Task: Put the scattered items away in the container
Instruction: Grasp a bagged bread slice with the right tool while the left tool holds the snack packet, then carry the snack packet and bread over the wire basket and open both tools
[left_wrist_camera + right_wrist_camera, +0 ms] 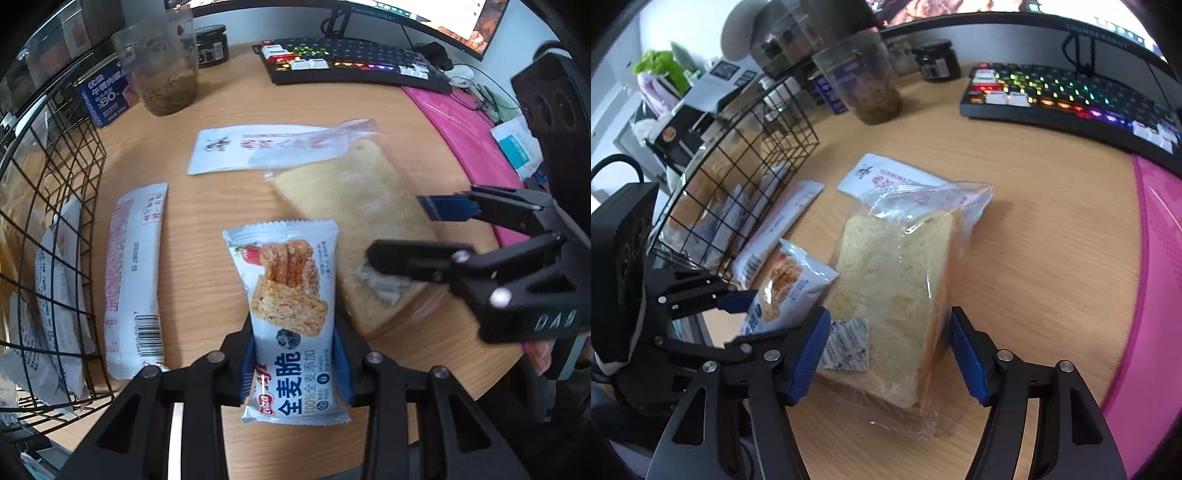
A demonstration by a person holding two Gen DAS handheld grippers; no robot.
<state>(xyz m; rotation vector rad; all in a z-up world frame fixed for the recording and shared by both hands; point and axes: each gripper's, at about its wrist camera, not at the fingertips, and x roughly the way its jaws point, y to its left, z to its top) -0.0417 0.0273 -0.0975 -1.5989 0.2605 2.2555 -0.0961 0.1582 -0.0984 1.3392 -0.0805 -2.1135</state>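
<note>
My left gripper is shut on a white-and-blue cereal bar packet, its blue pads pressing both sides; the packet also shows in the right wrist view. My right gripper is open, its blue pads astride a bagged slice of bread on the wooden desk; it shows from the side in the left wrist view over the bread. A black wire basket at the left holds several white packets. A long white sachet and a flat white packet lie on the desk.
A lit keyboard and monitor stand at the back. A plastic jar, a dark jar and a blue tin stand behind the basket. A pink mat lies to the right.
</note>
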